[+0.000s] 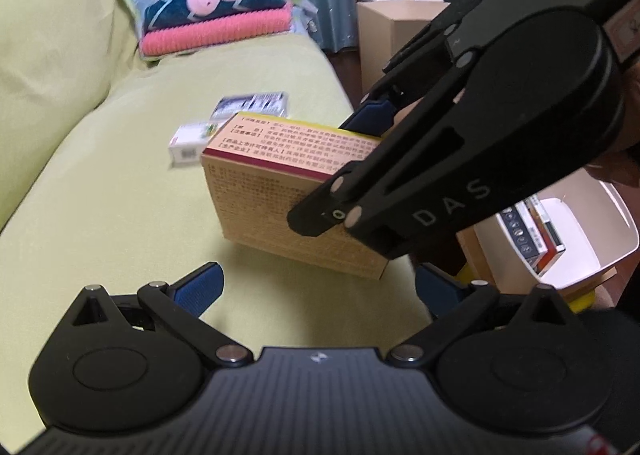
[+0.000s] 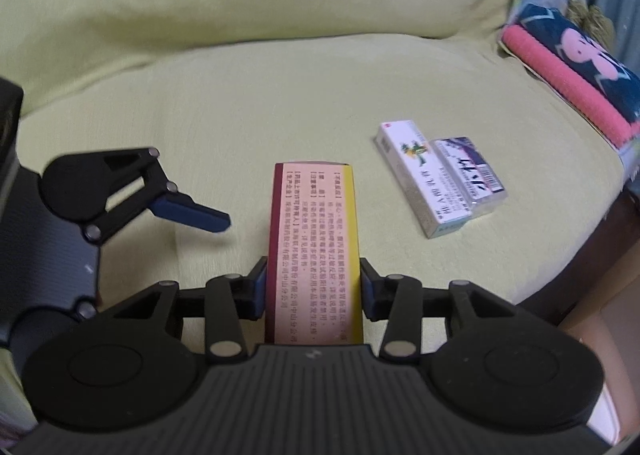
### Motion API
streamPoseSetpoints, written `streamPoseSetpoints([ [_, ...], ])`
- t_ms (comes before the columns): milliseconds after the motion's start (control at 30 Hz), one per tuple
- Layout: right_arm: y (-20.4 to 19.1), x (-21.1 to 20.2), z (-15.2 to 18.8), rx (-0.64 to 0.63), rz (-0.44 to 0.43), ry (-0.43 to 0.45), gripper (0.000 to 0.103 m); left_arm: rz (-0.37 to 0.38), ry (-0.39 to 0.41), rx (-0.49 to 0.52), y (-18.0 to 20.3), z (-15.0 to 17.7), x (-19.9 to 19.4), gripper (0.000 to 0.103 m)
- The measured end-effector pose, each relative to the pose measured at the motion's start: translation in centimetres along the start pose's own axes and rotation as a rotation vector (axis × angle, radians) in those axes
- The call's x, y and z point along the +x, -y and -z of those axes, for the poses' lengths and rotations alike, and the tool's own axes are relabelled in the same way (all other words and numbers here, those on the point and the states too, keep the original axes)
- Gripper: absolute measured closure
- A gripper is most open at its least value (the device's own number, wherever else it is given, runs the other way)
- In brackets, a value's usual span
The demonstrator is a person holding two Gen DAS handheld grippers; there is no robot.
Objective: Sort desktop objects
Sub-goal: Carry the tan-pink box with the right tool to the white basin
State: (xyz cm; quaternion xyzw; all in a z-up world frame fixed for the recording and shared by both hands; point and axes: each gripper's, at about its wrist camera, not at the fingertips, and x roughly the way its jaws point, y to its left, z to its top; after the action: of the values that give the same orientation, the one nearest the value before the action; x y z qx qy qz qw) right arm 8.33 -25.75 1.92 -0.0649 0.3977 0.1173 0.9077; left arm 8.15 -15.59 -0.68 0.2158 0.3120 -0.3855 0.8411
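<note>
My right gripper (image 2: 314,291) is clamped on the tan box (image 2: 314,255), pads on its two long sides, holding it just above the sofa seat (image 2: 240,115) near the front edge. My left gripper (image 1: 316,287) hangs wide open and empty just beside it. I should carry the box level, with steady squeeze, towards the two small boxes (image 2: 440,183) lying touching near the seat's right edge.

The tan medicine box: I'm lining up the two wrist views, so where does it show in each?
Left wrist: the tan medicine box sits mid-frame, held off the sofa by the right tongs coming in from the right.
Right wrist: it runs up the lower centre, clamped between the tongs' blue pads.
Shared landmark: the white box lying on the green sofa cover beyond.
</note>
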Motion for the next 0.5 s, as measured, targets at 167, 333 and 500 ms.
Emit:
streamPoseSetpoints([
  [167,2.4,-3.3,0.8,0.096,0.038,0.037,0.064,0.026,0.043,0.072,2.7,-2.7,0.1,0.0],
  [333,6.4,-8.2,4.0,0.219,0.134,0.051,0.064,0.111,0.086,0.167,7.0,-5.8,1.3,0.0],
  [500,10.4,-13.2,9.1,0.337,0.276,0.042,0.064,0.216,0.108,0.243,11.8,-8.3,3.9,0.0],
])
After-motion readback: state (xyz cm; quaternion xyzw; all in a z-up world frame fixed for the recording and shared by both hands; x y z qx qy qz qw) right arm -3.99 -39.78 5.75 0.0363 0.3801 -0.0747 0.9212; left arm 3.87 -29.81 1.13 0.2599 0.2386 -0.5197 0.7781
